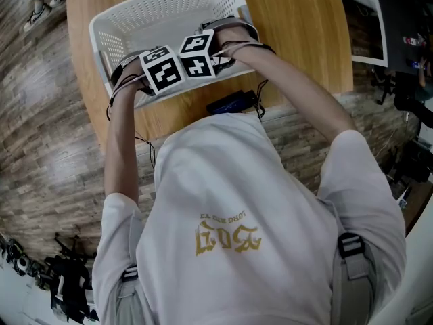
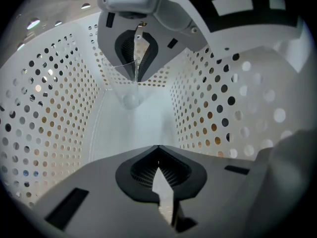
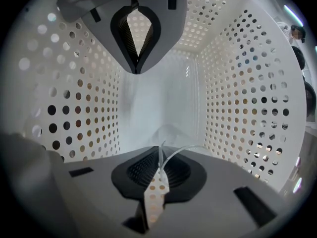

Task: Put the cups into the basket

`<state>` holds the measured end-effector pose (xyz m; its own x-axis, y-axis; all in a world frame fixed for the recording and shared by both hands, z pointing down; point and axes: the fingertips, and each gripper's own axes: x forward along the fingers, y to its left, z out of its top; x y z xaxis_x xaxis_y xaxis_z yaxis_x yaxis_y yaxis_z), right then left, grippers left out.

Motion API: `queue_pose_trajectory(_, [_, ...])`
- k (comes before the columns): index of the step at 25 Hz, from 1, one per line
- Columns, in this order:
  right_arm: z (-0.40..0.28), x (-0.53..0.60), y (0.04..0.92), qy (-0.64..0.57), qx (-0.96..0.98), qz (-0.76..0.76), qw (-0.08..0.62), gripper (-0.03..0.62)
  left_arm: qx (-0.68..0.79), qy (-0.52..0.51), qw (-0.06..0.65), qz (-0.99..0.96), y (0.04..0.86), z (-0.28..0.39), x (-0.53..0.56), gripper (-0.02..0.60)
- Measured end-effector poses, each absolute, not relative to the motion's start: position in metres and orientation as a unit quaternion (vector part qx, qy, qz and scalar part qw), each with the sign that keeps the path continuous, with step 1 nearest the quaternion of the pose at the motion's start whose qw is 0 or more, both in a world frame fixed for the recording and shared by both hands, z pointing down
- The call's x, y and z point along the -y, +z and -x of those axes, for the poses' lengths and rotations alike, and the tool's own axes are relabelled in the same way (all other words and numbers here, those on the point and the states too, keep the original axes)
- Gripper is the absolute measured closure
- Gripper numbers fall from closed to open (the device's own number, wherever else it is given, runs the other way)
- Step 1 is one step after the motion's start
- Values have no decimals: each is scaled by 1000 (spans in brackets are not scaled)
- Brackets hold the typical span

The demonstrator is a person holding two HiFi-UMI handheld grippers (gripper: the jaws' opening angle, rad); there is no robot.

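both grippers are down inside the white perforated basket (image 1: 166, 9), which sits on the round wooden table (image 1: 304, 26) right in front of the person. the right gripper (image 3: 158, 163) is clamped on the thin wall of a clear plastic cup (image 2: 131, 99). the rim curls out on either side of its pads. in the left gripper view the cup hangs below those jaws with its round base toward the basket floor. pinching just the wall makes sense: a flimsy cup offers no other edge to grab, and its body can dangle free for lowering. the cup is between the basket's walls, over the middle of the floor. whether its base touches the floor i can't quite tell, the plastic being so transparent. the left gripper (image 2: 158, 156) faces the right one from close by, its jaws brought together on nothing, so i judge it is there to steady the cup or just keep clear. the placing seems nearly done. what remains is to part the right jaws gently so the light cup doesn't tip.
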<state>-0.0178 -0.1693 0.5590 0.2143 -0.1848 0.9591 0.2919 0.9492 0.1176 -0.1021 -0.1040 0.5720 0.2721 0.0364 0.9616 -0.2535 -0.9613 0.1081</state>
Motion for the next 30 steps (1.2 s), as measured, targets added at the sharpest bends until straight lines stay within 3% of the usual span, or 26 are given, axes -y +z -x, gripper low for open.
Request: queue_pose_trajectory(30, [23, 169, 546, -148, 641, 32, 753, 565, 78, 594, 103, -794, 557, 103, 112, 577])
